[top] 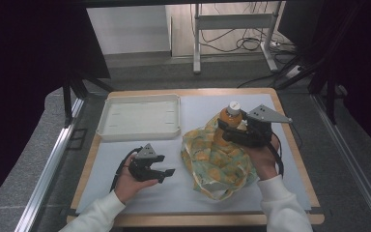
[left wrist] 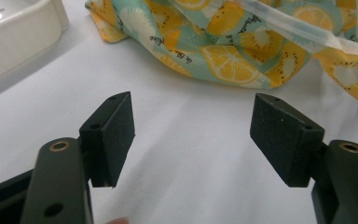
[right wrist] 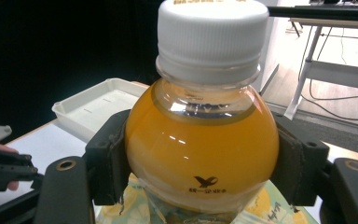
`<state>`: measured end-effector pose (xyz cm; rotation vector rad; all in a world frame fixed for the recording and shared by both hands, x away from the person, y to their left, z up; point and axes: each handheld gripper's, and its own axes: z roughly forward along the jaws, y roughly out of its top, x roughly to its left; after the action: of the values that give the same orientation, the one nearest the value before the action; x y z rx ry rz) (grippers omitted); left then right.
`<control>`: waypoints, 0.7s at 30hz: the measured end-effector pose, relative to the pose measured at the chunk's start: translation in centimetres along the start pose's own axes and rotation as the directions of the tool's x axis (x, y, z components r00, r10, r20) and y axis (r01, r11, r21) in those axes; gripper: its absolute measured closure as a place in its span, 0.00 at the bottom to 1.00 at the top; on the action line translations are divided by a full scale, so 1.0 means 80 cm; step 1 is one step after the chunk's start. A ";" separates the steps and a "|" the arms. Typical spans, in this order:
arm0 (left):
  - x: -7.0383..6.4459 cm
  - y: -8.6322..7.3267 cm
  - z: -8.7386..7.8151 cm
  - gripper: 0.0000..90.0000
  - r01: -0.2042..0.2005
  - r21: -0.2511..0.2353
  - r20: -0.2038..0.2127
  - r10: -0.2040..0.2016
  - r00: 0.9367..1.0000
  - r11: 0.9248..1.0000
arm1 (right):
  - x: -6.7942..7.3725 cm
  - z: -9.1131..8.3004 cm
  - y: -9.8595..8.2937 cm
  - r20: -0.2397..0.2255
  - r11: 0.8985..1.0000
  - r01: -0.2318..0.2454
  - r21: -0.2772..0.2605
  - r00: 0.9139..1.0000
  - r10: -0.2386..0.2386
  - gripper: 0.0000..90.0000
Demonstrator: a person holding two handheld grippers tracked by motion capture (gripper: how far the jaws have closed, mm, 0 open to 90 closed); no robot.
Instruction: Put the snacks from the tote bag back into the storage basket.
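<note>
Far left on the white-covered table [top: 140, 193] sits a shallow cream rectangular plastic tray [top: 140, 117], nothing in it, untouched so far. Just below it, the left gripper [top: 160, 173] rests low over the white sheet, jaws wide apart with nothing between them; the left gripper view shows bare table between its black pads [left wrist: 114, 135], aimed toward the near edge of the bag but well short of touching it. Centre: a crumpled fabric bag printed with lemon and kiwi slices on teal [top: 217, 159], lying open on the table. Right: the right gripper [top: 232, 129] is clamped on a clear plastic bottle of orange juice with a white screw cap [right wrist: 203, 140], pads pressed on both sides of its bulging shoulder, bottle upright, lower part sunk in the bag's mouth. Judgement: bottle is gripped and partway in or out of the bag; direction can't be told. Left to do: clear or seat the bottle, with the left gripper probably steadying the bag.
</note>
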<state>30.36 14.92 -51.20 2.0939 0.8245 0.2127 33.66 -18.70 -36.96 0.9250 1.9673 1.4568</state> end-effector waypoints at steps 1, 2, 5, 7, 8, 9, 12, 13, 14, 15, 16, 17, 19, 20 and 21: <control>-0.001 0.000 0.000 0.34 0.000 0.003 -0.002 0.000 1.000 1.000 | 0.001 0.001 0.001 -0.001 1.000 0.000 -0.004 1.000 0.000 0.34; -0.001 0.000 0.000 0.34 -0.002 0.005 -0.001 0.002 1.000 1.000 | 0.001 0.002 0.003 -0.004 1.000 -0.001 -0.004 1.000 0.001 0.34; -0.001 -0.001 0.001 0.34 -0.003 0.005 -0.006 0.003 1.000 1.000 | 0.001 0.006 0.005 -0.009 1.000 -0.003 -0.005 1.000 0.003 0.34; -0.001 -0.001 0.001 0.34 -0.001 0.006 -0.008 0.001 1.000 1.000 | 0.002 0.008 0.007 -0.012 1.000 -0.005 -0.010 1.000 0.004 0.34; 0.000 -0.001 0.001 0.34 0.000 0.007 -0.008 0.001 1.000 1.000 | 0.002 0.009 0.008 -0.013 1.000 -0.006 -0.011 1.000 0.005 0.34; 0.000 -0.002 0.001 0.34 -0.001 0.007 -0.008 0.001 1.000 1.000 | 0.002 0.010 0.009 -0.014 1.000 -0.006 -0.013 1.000 0.006 0.34; -0.001 -0.002 0.001 0.34 -0.001 0.007 -0.007 0.001 1.000 1.000 | 0.003 0.014 0.013 -0.016 1.000 -0.004 -0.011 1.000 0.004 0.34; -0.001 -0.002 0.001 0.34 -0.001 0.007 -0.008 0.001 1.000 1.000 | 0.004 0.015 0.014 -0.018 1.000 -0.003 -0.009 1.000 0.002 0.34; -0.001 -0.002 0.001 0.34 -0.002 0.007 -0.008 0.002 1.000 1.000 | 0.005 0.017 0.016 -0.019 1.000 -0.004 -0.010 1.000 0.004 0.34; 0.000 -0.001 0.001 0.34 -0.001 0.006 -0.009 0.001 1.000 1.000 | 0.006 0.018 0.017 -0.022 1.000 -0.003 -0.008 1.000 0.003 0.34; 0.000 -0.001 0.000 0.34 0.000 0.005 -0.009 0.000 1.000 1.000 | 0.006 0.020 0.019 -0.024 1.000 -0.004 -0.009 1.000 0.003 0.34; 0.000 -0.001 0.000 0.34 0.001 0.003 -0.010 -0.001 1.000 1.000 | 0.007 0.021 0.020 -0.028 1.000 -0.004 -0.009 1.000 0.004 0.34; 0.000 -0.001 -0.001 0.34 0.002 0.000 -0.011 -0.002 1.000 1.000 | 0.009 0.025 0.022 -0.035 1.000 -0.006 -0.009 0.999 0.006 0.34; 0.000 -0.001 -0.001 0.34 0.004 0.000 -0.011 -0.004 1.000 1.000 | 0.010 0.028 0.023 -0.036 1.000 -0.005 -0.009 0.999 0.004 0.34; 0.000 -0.001 -0.001 0.34 0.004 0.000 -0.010 -0.004 1.000 1.000 | 0.011 0.029 0.024 -0.038 1.000 -0.002 -0.009 0.999 0.001 0.34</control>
<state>30.29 15.03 -51.20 2.0929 0.8347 0.2216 35.26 -16.26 -35.78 0.9015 1.9864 1.4931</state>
